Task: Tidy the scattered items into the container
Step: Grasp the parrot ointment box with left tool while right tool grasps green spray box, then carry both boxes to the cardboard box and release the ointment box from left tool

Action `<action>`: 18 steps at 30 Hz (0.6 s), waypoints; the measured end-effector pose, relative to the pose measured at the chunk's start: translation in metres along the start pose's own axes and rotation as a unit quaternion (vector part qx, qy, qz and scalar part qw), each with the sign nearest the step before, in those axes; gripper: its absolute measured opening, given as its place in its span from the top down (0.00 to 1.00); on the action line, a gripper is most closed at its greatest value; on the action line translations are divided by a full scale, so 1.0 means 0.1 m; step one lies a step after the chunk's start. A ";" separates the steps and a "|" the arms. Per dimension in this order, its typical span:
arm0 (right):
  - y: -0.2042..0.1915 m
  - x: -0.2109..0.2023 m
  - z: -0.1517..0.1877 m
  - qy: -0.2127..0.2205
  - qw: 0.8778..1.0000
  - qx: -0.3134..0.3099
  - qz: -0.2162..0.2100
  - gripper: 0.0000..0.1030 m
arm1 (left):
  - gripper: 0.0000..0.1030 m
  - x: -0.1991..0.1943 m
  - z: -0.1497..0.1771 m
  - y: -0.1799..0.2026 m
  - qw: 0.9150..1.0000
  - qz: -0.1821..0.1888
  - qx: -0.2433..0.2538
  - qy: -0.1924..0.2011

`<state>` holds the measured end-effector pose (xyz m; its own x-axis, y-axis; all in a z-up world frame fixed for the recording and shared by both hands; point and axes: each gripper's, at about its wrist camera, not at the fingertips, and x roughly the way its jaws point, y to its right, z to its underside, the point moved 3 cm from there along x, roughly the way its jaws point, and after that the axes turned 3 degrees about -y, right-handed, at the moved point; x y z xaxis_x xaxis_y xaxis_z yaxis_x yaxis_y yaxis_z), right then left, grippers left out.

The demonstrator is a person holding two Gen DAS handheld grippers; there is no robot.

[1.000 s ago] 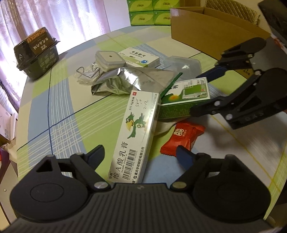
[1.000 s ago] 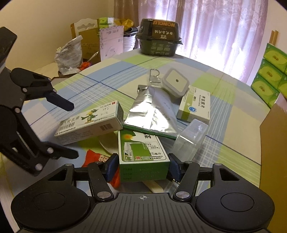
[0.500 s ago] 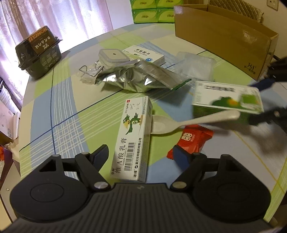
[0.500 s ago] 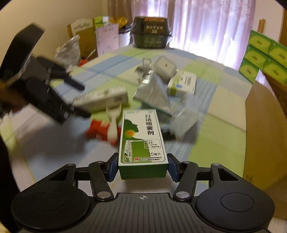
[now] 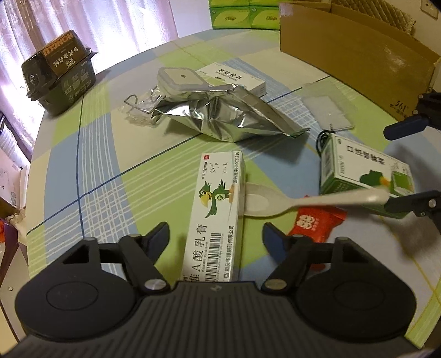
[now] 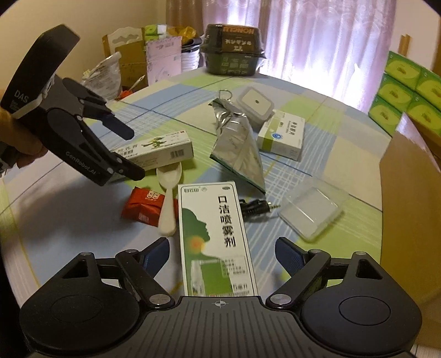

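The right gripper [image 6: 222,249] has its fingers spread wide, clear of both sides of the green spray box [image 6: 216,239] that lies between them. The left gripper [image 5: 215,235] is likewise wide apart astride the parrot ointment box [image 5: 217,212], not clamped. A cream spoon [image 5: 297,201] rests across the red sachet [image 5: 317,223] on the counter [image 5: 96,170]. The cardboard box [image 5: 355,55] stands at the far right.

Round table [image 5: 91,165], checked blue-green cloth; sheer curtains [image 6: 317,35] backlit (daylight); cream wall [image 6: 82,16].
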<state>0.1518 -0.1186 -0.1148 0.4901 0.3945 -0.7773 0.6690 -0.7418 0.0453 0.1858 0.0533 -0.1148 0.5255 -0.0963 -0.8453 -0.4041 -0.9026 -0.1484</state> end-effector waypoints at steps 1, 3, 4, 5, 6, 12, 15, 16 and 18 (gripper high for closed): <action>0.00 0.04 -0.01 -0.006 1.000 -0.005 -0.002 0.13 | 0.45 0.01 0.00 -0.01 1.000 -0.001 -0.002 -0.003; -0.01 0.09 -0.02 -0.013 1.000 -0.010 -0.005 0.17 | 0.63 0.03 0.01 -0.02 1.000 -0.002 -0.006 -0.012; 0.00 0.12 -0.02 -0.020 1.000 -0.010 -0.009 0.33 | 0.64 0.03 0.01 -0.02 1.000 -0.001 -0.008 -0.014; 0.01 0.14 -0.02 -0.027 1.000 -0.008 -0.014 0.37 | 0.65 0.01 0.02 -0.02 1.000 -0.002 -0.011 -0.016; 0.02 0.15 -0.01 -0.029 0.999 -0.003 -0.014 0.37 | 0.66 -0.01 0.03 -0.02 1.000 -0.002 -0.011 -0.019; 0.08 0.01 0.03 -0.027 0.999 0.028 0.000 0.44 | 0.68 -0.23 0.06 0.06 0.999 -0.009 -0.037 -0.027; 0.14 -0.14 0.10 -0.022 0.998 0.056 0.013 0.44 | 0.68 -0.39 0.08 0.18 0.998 0.004 -0.055 -0.024; 0.16 -0.19 0.13 -0.023 0.998 0.063 0.020 0.44 | 0.68 -0.45 0.08 0.24 0.998 0.008 -0.057 -0.024; 0.19 -0.29 0.23 -0.025 0.996 0.074 0.032 0.44 | 0.68 -0.56 0.09 0.40 0.998 0.014 -0.059 -0.019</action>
<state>0.1378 -0.1567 -0.1054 0.4976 0.3184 -0.8068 0.5452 -0.8383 0.0054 0.1332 0.0261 -0.0781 0.4864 -0.1085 -0.8670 -0.3264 -0.9430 -0.0651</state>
